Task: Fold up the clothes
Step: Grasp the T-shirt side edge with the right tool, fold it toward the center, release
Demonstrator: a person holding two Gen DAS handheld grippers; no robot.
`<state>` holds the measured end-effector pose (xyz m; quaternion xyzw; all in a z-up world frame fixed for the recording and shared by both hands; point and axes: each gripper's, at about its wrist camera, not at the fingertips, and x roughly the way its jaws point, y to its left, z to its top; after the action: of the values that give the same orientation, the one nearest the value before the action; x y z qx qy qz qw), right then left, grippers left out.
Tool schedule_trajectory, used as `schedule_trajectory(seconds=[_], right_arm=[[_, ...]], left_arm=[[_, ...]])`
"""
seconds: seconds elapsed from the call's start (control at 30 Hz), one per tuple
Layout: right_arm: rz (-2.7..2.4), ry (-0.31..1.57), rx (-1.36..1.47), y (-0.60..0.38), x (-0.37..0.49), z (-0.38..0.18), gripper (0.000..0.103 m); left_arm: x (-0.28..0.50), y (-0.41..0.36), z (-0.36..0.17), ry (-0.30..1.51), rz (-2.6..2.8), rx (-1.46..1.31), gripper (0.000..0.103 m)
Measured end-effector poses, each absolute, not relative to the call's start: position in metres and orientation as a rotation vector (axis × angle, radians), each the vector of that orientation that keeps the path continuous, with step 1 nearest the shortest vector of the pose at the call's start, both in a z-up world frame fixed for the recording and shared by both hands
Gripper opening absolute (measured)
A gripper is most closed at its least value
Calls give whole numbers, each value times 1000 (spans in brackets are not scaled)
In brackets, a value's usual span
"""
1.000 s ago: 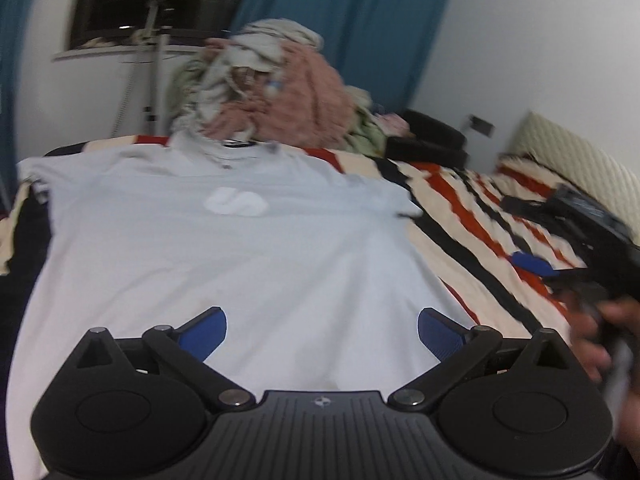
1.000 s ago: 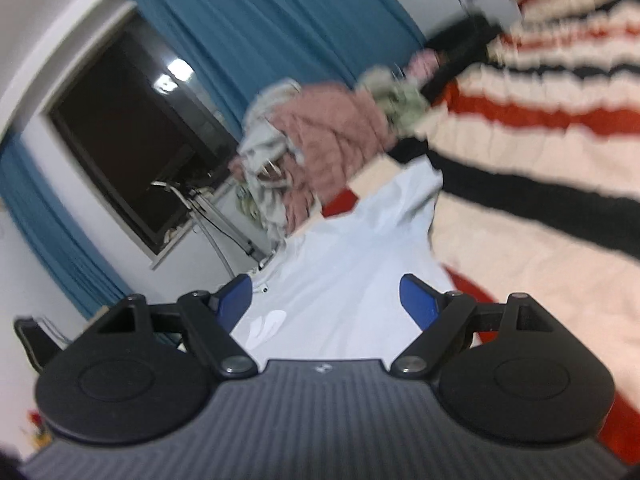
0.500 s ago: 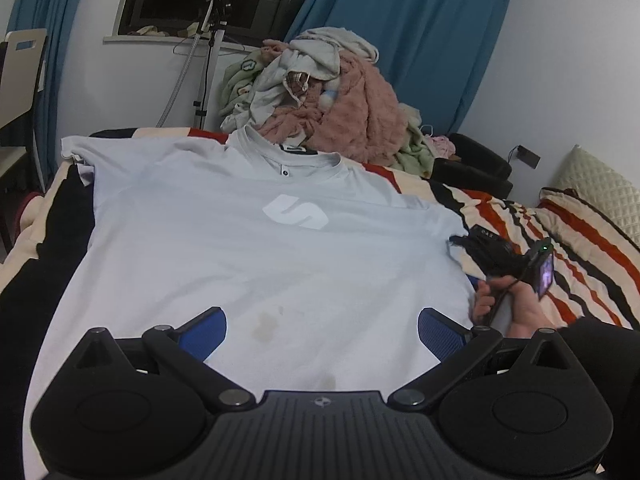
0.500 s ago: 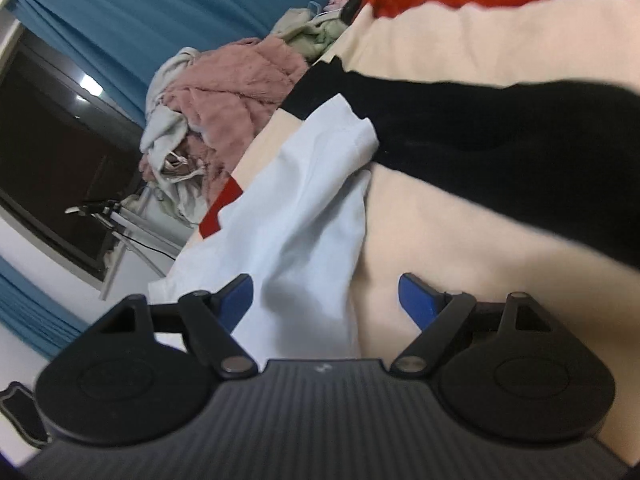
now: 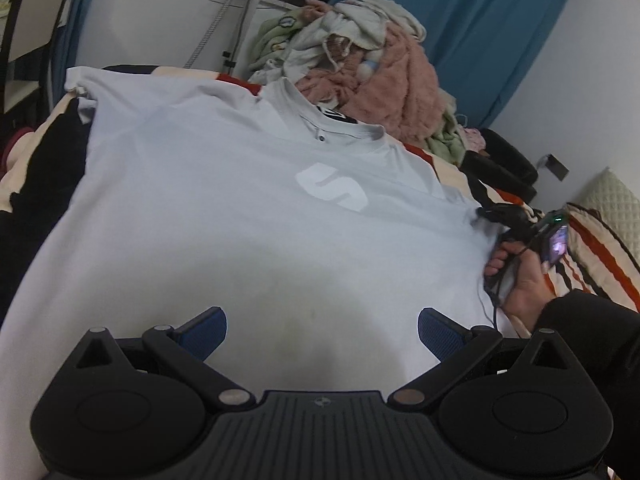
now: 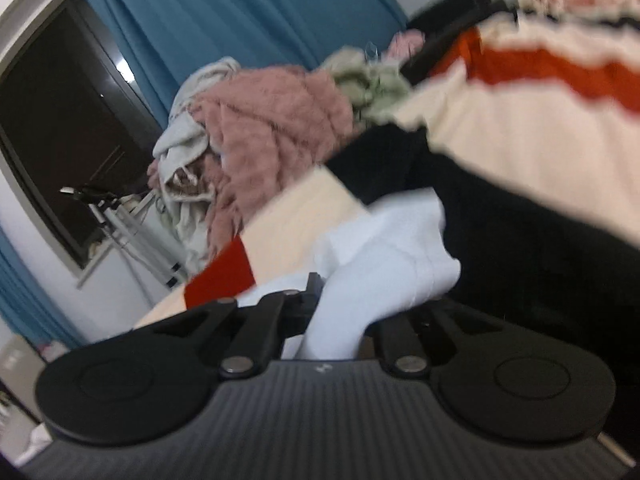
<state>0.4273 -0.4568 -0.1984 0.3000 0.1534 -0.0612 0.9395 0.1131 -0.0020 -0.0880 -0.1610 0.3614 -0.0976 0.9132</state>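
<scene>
My right gripper [image 6: 340, 312], spread half a second ago, now clamps the T-shirt [image 5: 240, 208] sleeve [image 6: 396, 264]; left gripper [image 5: 322, 330] stays spread, empty. Sleeve fold can proceed.

My pads [image 5: 204, 330] are blue on black linkage, over a pale blue-grey T-shirt [image 5: 224, 216] with a white S logo [image 5: 332, 188]. The blanket [image 6: 520, 120] runs in cream, black and red-orange stripes; pink fleece [image 5: 392, 92] tops the pile before teal curtains [image 5: 472, 28].
</scene>
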Motion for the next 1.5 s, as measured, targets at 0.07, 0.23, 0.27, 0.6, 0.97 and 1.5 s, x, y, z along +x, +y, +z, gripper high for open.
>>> schedule_trajectory(seconds=[0.07, 0.23, 0.27, 0.6, 0.97, 1.5], right_arm=[[-156, 298, 502, -439, 422, -168, 10], [-198, 234, 269, -373, 403, -91, 10], [-200, 211, 227, -355, 399, -77, 10], [-76, 224, -151, -145, 408, -80, 9], [109, 435, -193, -56, 445, -157, 27], [204, 361, 75, -132, 284, -85, 93]], left_arm=[[106, 3, -84, 729, -180, -333, 103], [90, 15, -73, 691, -127, -337, 103], [86, 17, -71, 684, -117, -338, 103], [66, 33, -53, 608, -48, -290, 103], [106, 65, -90, 651, 49, -314, 103], [93, 37, -77, 611, 9, -201, 102]])
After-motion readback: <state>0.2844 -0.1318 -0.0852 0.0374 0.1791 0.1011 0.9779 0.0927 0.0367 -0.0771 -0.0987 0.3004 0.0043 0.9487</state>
